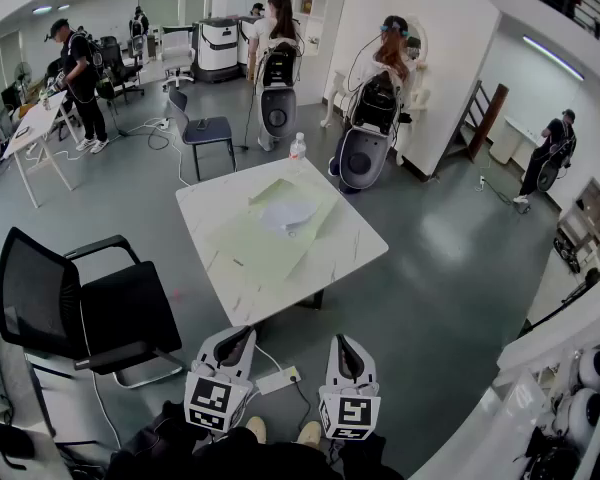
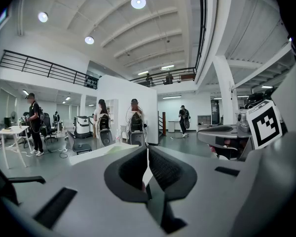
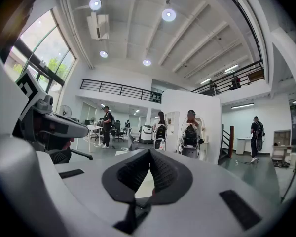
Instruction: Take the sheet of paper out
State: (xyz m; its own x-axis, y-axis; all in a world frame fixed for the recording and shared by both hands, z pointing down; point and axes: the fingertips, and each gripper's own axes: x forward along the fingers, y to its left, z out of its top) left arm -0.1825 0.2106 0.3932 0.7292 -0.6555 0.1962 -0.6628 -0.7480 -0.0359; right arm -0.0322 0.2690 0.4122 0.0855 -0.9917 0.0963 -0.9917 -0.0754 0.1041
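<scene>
A white sheet of paper (image 1: 288,215) lies slightly crumpled on a pale green folder (image 1: 250,248), which is spread over the white table (image 1: 208,206). My two grippers are held low, well short of the table's near edge. The left gripper (image 1: 242,336) has its jaws together with nothing between them; in its own view they meet at the left gripper (image 2: 147,151). The right gripper (image 1: 340,344) is shut and empty too, its pads touching at the right gripper (image 3: 148,153). Both point roughly level toward the table.
A water bottle (image 1: 298,147) stands at the table's far edge. A black office chair (image 1: 80,308) is close at the left, and a blue chair (image 1: 202,126) stands beyond the table. A power strip (image 1: 278,379) lies on the floor. Several people stand farther back.
</scene>
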